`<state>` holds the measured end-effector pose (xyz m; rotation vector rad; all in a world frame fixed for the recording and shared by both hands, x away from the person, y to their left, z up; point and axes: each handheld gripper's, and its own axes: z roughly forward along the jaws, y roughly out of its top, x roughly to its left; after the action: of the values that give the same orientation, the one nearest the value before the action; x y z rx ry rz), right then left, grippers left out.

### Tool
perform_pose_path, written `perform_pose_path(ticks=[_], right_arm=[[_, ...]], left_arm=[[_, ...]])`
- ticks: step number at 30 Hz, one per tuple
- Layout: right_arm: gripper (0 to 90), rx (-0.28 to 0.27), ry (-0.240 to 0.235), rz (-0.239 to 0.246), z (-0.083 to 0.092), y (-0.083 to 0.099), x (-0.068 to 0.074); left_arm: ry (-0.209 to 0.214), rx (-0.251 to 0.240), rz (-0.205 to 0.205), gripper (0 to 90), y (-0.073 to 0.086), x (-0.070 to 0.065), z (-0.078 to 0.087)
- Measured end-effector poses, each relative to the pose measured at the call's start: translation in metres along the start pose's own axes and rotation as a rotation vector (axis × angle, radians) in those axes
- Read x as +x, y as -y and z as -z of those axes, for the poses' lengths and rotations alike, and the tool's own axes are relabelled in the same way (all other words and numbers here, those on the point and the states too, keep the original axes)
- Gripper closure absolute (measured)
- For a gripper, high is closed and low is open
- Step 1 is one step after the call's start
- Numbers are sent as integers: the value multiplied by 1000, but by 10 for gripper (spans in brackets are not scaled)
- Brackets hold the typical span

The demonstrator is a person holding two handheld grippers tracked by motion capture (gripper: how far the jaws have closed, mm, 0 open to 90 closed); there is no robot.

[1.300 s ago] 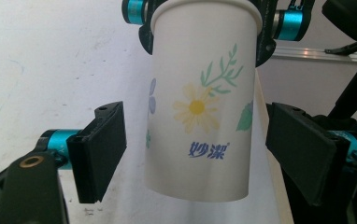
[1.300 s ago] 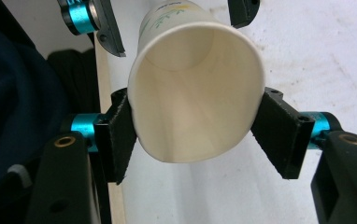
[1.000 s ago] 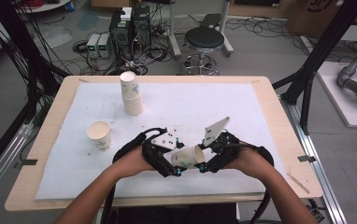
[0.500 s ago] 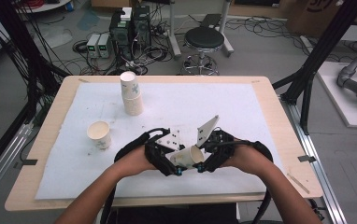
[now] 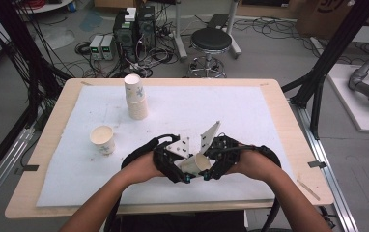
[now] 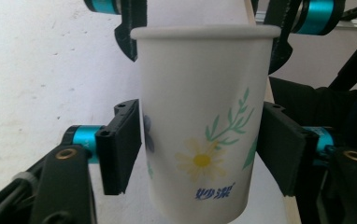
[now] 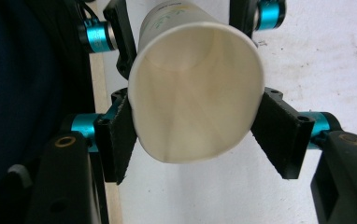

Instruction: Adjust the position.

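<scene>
Cup (image 5: 195, 164) between both grippers | left gripper (image 6: 200, 140) just closed on its body | right gripper (image 7: 195, 135) squeezes rim

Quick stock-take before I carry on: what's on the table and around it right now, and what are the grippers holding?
held cup: 1, white with a daisy print, lifted at the near middle of the table, clamped by both grippers, rim squeezed oval in the right gripper view
cup stack: 1, white, standing at the far left of the mat
single cup: 1, cream, upright, left of the hands
mat: 1, white, covering the table top
table: 1, light wood
stool: 1, black seat, on the floor beyond the table
boxes: several, black and pale, with cables, on the floor at the far left
left gripper: 1, black and teal, jaws just closed onto the cup
right gripper: 1, black and teal, gripping the rim
</scene>
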<state>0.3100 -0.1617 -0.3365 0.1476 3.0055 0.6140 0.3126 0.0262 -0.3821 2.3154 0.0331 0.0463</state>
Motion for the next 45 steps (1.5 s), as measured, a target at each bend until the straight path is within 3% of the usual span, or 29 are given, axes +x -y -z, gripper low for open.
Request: perform_pose_path(ticks=[10, 16, 22, 29, 32, 38, 45], right_arm=[[343, 11, -4, 6, 0, -1, 1], [287, -30, -19, -9, 2, 1, -2], [231, -214, -45, -98, 12, 15, -6], [208, -453, -18, -218, 27, 39, -8], [207, -492, -10, -263, 29, 46, -9], [206, -585, 70, -301, 32, 63, -8], [206, -637, 182, -373, 28, 87, -5]], left_arm=[[9, -12, 24, 373, 1, -1, -2], [7, -47, 48, 361, 6, 0, -1], [-11, -122, 99, 342, 17, 2, 2], [-54, -208, 147, 338, 32, 3, 5], [-69, -224, 160, 337, 36, 2, 6], [-114, -300, 194, 339, 46, 0, 9], [-221, -412, 236, 334, 59, 2, 18]])
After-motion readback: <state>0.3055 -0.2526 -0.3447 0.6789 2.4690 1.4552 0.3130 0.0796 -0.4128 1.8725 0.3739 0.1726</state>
